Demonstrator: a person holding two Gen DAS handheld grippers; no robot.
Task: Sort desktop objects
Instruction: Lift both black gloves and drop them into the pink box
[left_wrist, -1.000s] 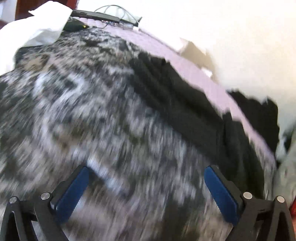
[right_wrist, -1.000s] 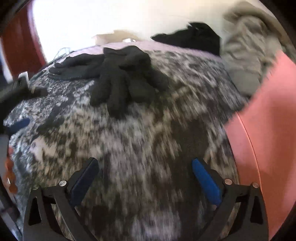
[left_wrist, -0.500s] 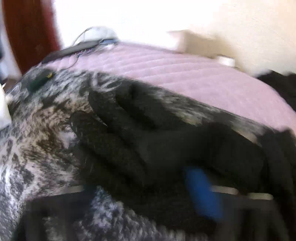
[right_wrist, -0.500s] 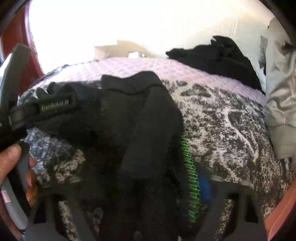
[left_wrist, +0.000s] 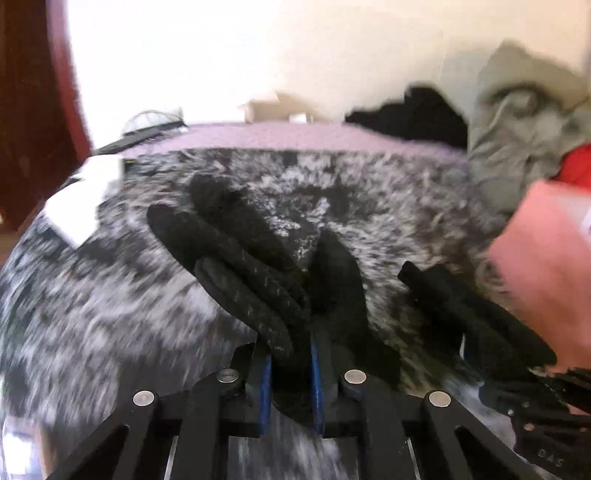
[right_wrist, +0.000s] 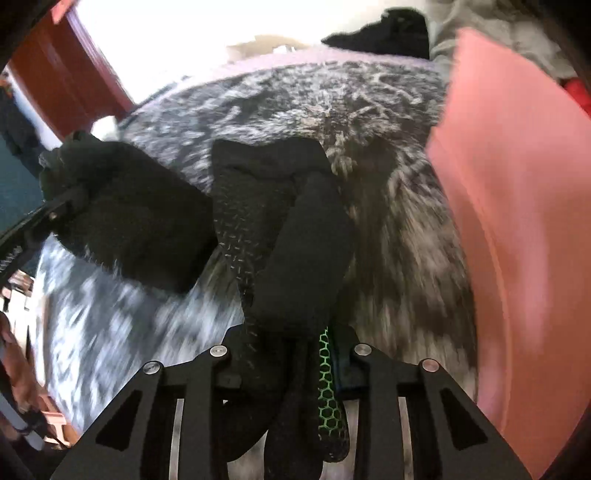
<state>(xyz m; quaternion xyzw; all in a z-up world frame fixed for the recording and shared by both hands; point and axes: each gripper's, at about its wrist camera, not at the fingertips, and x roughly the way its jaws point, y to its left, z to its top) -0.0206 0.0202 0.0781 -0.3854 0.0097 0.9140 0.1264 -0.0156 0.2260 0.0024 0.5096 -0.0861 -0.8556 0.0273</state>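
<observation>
My left gripper is shut on a black knit glove whose fingers fan out up and left over the grey-and-white furry blanket. My right gripper is shut on a second black glove with a green honeycomb patch, held above the same blanket. In the left wrist view the right gripper's glove shows at the right. In the right wrist view the left gripper's glove shows at the left.
A pink box or board stands close on the right, also in the left wrist view. Black clothing and a grey garment lie at the back. White paper and a dark cabled device sit back left.
Both grippers went from open over the blanket to shut, each on a black glove. The gloves now hang lifted from the blanket and both views have swung round.
</observation>
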